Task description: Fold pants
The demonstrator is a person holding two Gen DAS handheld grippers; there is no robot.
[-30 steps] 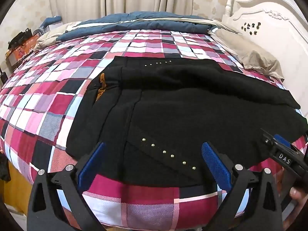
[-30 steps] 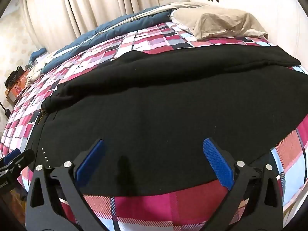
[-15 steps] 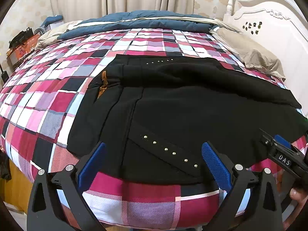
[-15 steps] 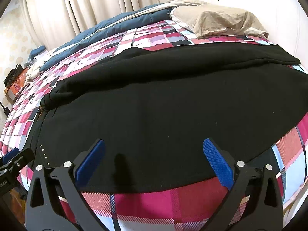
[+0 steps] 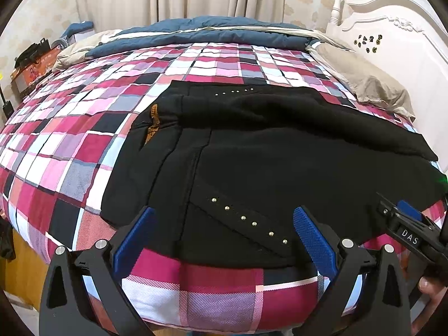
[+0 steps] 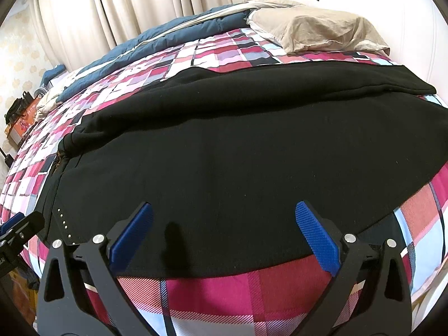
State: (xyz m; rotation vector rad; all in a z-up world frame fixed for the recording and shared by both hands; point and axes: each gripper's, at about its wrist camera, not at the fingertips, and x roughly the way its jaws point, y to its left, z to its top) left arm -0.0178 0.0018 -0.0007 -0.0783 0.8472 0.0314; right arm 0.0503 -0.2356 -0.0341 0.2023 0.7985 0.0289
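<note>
Black pants (image 5: 280, 162) lie spread on the checked bed, waistband to the left with a brown inner label (image 5: 153, 123) and a studded pocket flap (image 5: 249, 221) near the front edge. The legs run to the right in the right wrist view (image 6: 252, 145). My left gripper (image 5: 224, 235) is open and empty, just short of the waist end at the bed's front edge. My right gripper (image 6: 224, 232) is open and empty over the near edge of the leg. The right gripper also shows at the right of the left wrist view (image 5: 406, 224).
The checked pink and red bedspread (image 5: 84, 145) covers the bed. A blue duvet (image 5: 196, 33) lies along the far side. A beige pillow (image 6: 316, 30) lies by the white headboard (image 5: 392, 33). A side table with clutter (image 5: 28, 64) stands at the far left.
Both grippers have drawn back and risen slightly from the pants, so more of the bed's front edge shows. The pants have not moved. Both stay open.
</note>
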